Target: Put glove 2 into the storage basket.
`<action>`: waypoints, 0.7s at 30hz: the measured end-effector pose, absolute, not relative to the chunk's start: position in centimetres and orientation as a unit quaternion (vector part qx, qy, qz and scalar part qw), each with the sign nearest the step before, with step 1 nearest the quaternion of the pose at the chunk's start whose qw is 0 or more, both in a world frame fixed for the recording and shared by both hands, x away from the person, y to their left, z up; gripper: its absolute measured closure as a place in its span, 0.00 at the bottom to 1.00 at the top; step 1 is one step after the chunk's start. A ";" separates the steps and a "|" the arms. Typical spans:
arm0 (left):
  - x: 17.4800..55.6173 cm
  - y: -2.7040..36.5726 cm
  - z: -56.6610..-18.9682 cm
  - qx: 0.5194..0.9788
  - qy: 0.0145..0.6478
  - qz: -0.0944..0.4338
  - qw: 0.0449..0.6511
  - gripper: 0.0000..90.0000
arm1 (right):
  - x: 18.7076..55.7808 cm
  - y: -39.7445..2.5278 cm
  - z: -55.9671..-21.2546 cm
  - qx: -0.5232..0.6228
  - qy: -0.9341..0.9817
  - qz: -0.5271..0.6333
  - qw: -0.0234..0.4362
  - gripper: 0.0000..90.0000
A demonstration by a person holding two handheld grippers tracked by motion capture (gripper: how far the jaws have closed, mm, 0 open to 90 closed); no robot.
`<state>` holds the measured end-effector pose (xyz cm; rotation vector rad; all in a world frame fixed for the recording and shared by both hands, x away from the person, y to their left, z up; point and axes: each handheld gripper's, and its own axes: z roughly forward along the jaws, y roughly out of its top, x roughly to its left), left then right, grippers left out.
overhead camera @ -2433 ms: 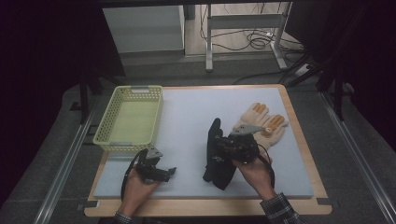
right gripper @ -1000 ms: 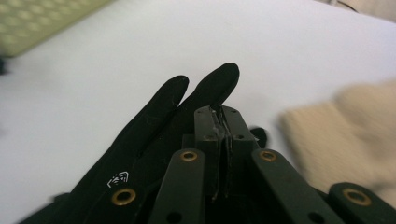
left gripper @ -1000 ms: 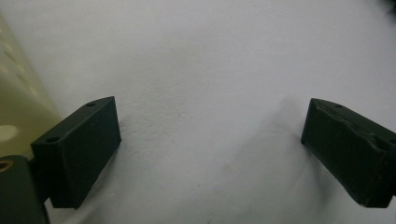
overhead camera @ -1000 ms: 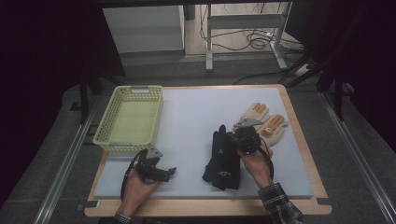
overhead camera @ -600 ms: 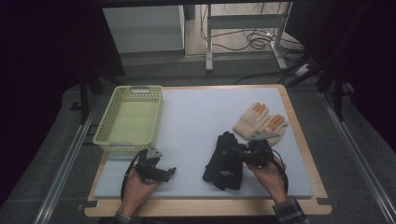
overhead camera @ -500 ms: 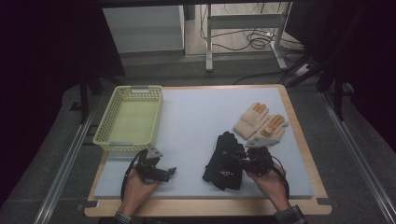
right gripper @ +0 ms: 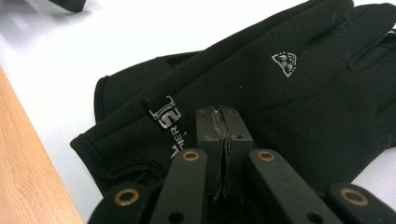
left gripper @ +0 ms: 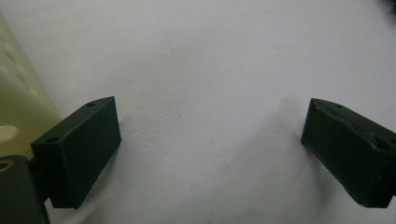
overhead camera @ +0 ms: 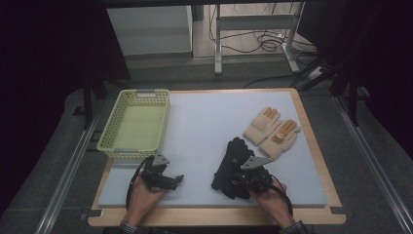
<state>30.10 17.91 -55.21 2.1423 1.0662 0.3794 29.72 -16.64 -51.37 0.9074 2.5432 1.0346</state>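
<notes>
A pair of black gloves (overhead camera: 234, 158) lies near the front of the white mat (overhead camera: 204, 126), fingers pointing away from me. My right gripper (overhead camera: 233, 181) hovers over their cuff end and points left. In the right gripper view its jaws (right gripper: 223, 116) are pressed together just above the black glove (right gripper: 289, 88), with nothing between them. My left gripper (overhead camera: 171, 181) rests at the front left of the mat. It stands wide open (left gripper: 210, 140) over bare mat. Two beige gloves (overhead camera: 270, 129) with orange fingertips lie at the right.
A pale yellow mesh basket (overhead camera: 111, 138) stands empty at the left of the table, just behind my left gripper; its wall (left gripper: 14, 107) is close. The table's wooden rim (overhead camera: 214, 217) runs along the front edge.
My right gripper has drawn back from beside the beige gloves toward me and leftward, onto the cuff end of the black gloves. The left hand has stayed put.
</notes>
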 end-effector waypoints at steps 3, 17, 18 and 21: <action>30.1 17.9 -55.2 0.827 0.413 0.146 0.352 0.06 | 29.6 -16.6 -51.0 0.313 0.869 0.361 0.127 0.97; 30.1 17.9 -55.2 0.827 0.413 0.146 0.352 0.05 | 30.8 -14.1 -49.2 0.322 0.853 0.398 0.097 0.87; 30.1 17.9 -55.2 0.827 0.413 0.146 0.352 0.05 | 30.6 -14.2 -49.3 0.324 0.852 0.397 0.107 0.82; 30.1 17.9 -55.2 0.827 0.413 0.146 0.352 0.06 | 30.5 -14.7 -48.9 0.323 0.848 0.408 0.106 0.77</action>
